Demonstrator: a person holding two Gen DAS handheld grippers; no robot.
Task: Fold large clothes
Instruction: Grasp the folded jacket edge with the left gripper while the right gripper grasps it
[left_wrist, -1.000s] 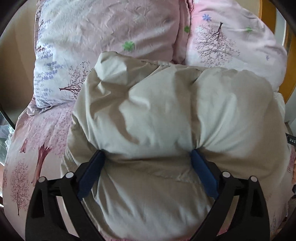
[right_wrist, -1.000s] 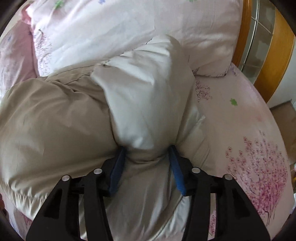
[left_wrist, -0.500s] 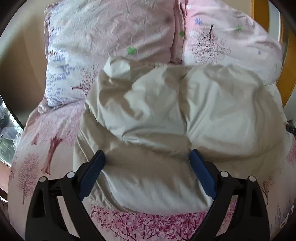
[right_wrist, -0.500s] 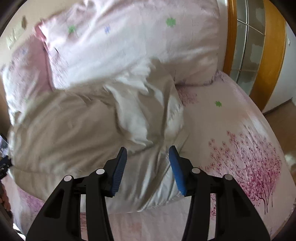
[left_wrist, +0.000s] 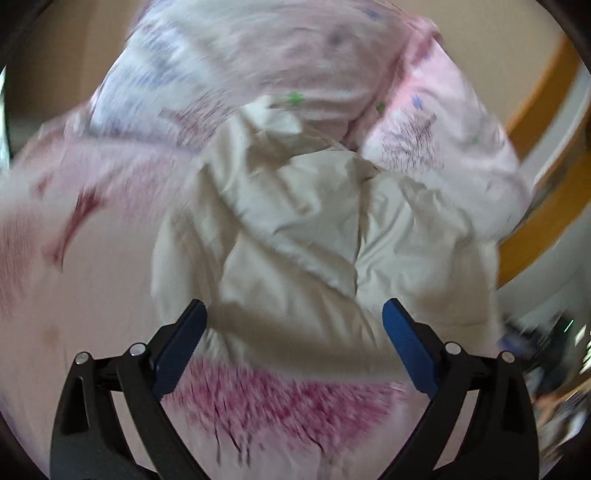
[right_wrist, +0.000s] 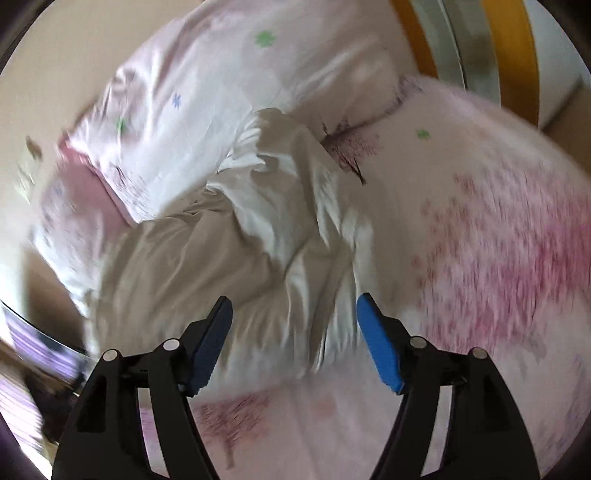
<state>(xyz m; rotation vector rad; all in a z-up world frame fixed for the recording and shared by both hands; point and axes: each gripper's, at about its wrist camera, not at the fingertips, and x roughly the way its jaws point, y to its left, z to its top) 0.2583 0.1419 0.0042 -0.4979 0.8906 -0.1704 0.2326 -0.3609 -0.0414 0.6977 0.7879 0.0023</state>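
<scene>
- Both of your views are smeared by motion: the prints on the pink tree-patterned bedsheet (left_wrist: 280, 402) blur into streaks, and clutter at the frame edges cannot be made out.
- One puffy beige padded jacket (left_wrist: 332, 236) lies bunched on the sheet, its far edge against two pink floral pillows (left_wrist: 443, 147); an orange wooden bed frame (right_wrist: 513, 55) shows beyond them.
- Your left gripper (left_wrist: 293, 321) has its blue pads spread wide over the jacket's near edge, gripping nothing.
- Your right gripper (right_wrist: 293, 314) is opening its jaws, the pads clear of the pale jacket folds seen between them.
- A second ago both grippers pinched bunches of the jacket; both have since let go and drawn back, so more sheet shows in front.
</scene>
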